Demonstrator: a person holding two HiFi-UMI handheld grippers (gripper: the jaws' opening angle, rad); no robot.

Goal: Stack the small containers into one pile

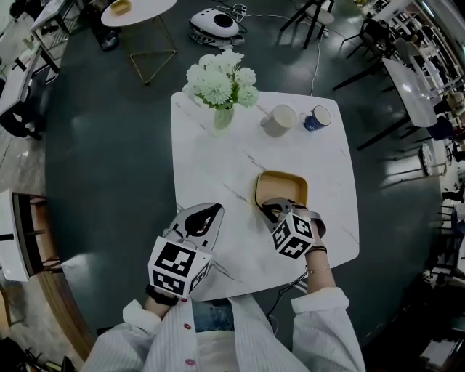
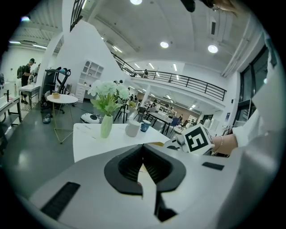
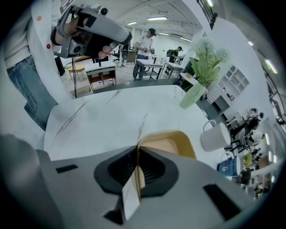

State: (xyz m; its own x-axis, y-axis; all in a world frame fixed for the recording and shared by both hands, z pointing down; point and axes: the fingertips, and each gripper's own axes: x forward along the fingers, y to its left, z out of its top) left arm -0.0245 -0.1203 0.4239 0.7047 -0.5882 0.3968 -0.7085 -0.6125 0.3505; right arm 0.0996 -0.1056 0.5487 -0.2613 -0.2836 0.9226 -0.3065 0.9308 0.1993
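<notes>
My right tongs [image 1: 274, 211] pinched the near rim of the yellow container [image 1: 283, 186], centre-right on the desk [image 1: 218, 156]. My left tongs [image 1: 206, 216] were pressed together, empty. Lifting seemed next, though I saw no second container.

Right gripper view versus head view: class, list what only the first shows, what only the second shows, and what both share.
Only the right gripper view: the right tongs shut on the container's rim, and people in the background. Only the head view: the right tongs' marker cube and a white device on the floor. Both: the table, vase, white mug, blue mug, container and left tongs.
</notes>
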